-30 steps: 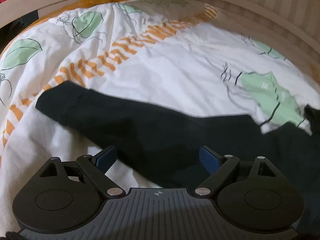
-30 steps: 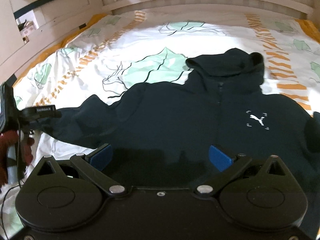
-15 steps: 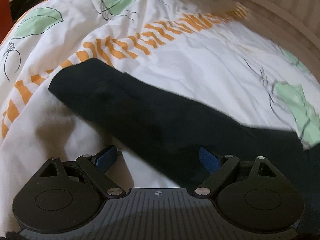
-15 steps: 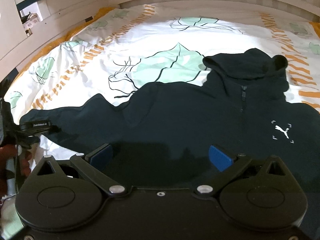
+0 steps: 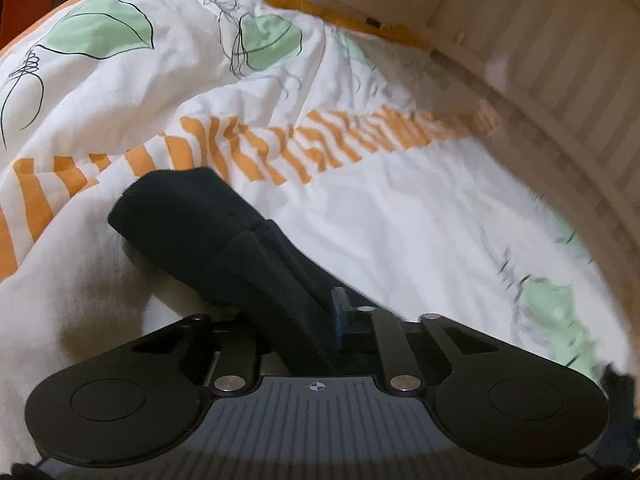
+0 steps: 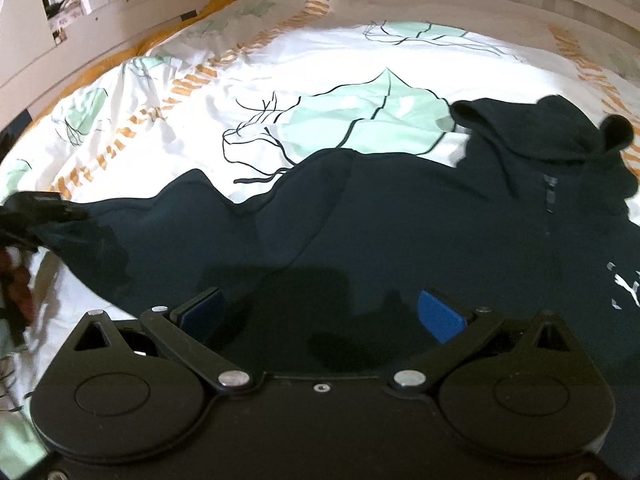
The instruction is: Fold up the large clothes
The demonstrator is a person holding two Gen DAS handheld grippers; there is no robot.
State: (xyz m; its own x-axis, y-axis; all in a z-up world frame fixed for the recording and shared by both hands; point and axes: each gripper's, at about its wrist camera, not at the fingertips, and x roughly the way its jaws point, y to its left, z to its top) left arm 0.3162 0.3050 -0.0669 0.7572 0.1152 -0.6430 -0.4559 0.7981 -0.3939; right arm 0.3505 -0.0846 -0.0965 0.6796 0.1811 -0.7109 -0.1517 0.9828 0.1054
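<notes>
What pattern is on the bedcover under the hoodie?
White bedcover with green leaf drawings and orange striped bands; clearest in the right wrist view.

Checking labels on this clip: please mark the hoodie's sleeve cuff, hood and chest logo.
sleeve cuff (image 5: pixel 168 200), left wrist view, cuff end.
hood (image 6: pixel 540 128), right wrist view, hood's middle.
chest logo (image 6: pixel 626 290), right wrist view, white print.
</notes>
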